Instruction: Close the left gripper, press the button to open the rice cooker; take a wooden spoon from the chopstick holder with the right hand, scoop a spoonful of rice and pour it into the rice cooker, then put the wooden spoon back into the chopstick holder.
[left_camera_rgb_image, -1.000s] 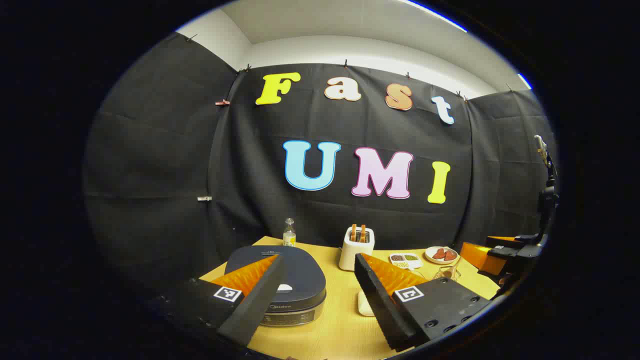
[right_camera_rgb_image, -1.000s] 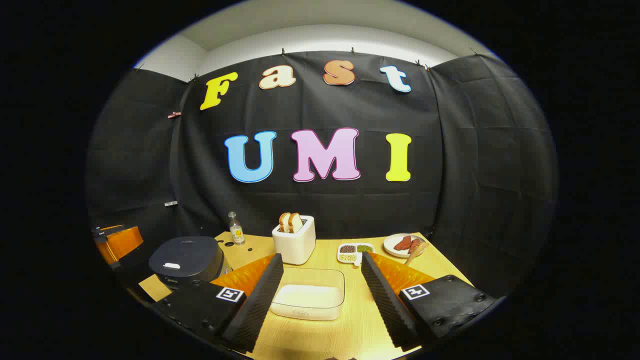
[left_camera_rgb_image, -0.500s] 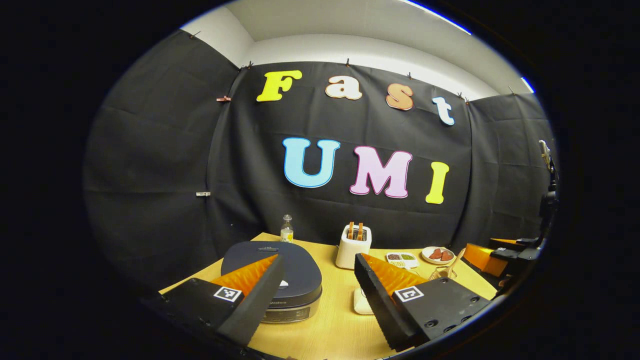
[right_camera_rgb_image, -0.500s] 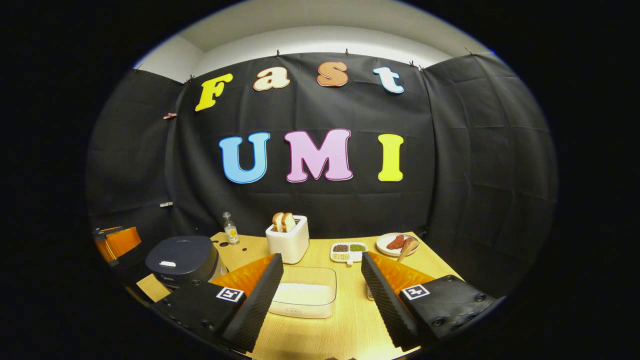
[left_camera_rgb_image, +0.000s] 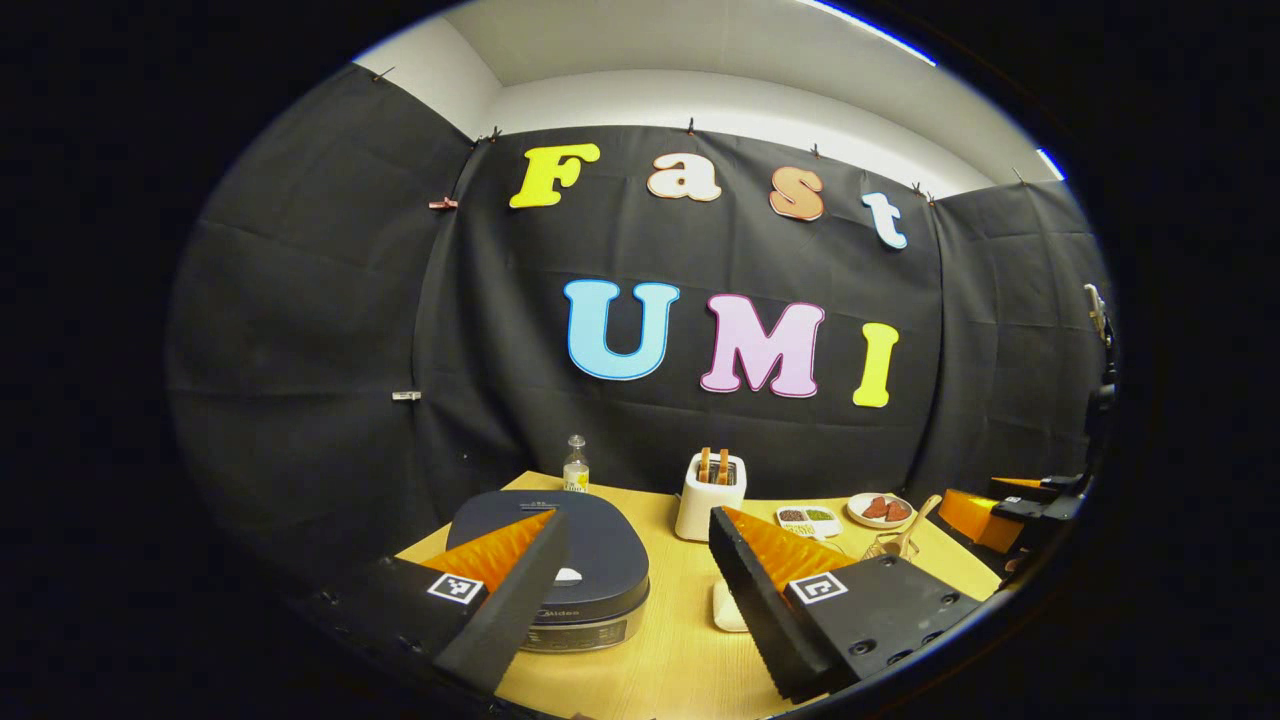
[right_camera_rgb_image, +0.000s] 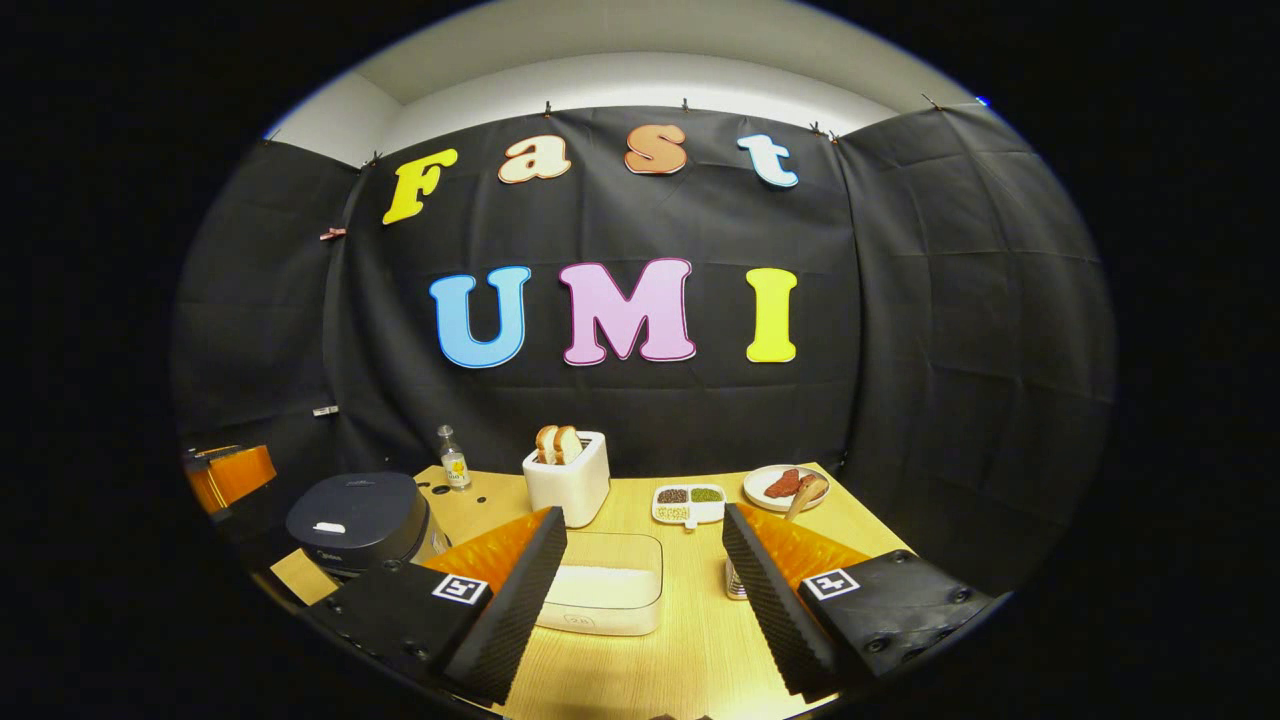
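In the left gripper view the dark rice cooker (left_camera_rgb_image: 590, 545) sits lid down on the wooden table, its white button (left_camera_rgb_image: 568, 575) beside my left finger. My left gripper (left_camera_rgb_image: 636, 517) hovers open above it, holding nothing. The wooden spoon (left_camera_rgb_image: 905, 525) leans in the wire chopstick holder (left_camera_rgb_image: 885, 546) at the right. In the right gripper view my right gripper (right_camera_rgb_image: 642, 512) is open over the clear box of white rice (right_camera_rgb_image: 605, 595). The rice cooker (right_camera_rgb_image: 355, 520) stands to its left. The spoon (right_camera_rgb_image: 800, 497) rises behind the right finger, which hides most of the holder (right_camera_rgb_image: 735, 580).
A white toaster (right_camera_rgb_image: 565, 475) with bread, a small bottle (right_camera_rgb_image: 452, 465), a divided dish (right_camera_rgb_image: 687, 503) of grains and a plate (right_camera_rgb_image: 765, 478) of meat line the table's back. The other gripper (right_camera_rgb_image: 230, 475) shows at the far left, and at the right edge (left_camera_rgb_image: 1000, 510) in the left gripper view.
The right gripper view has drifted a little to the right, so the table's things sit further left. The left gripper view wobbled slightly. Both grippers stay open.
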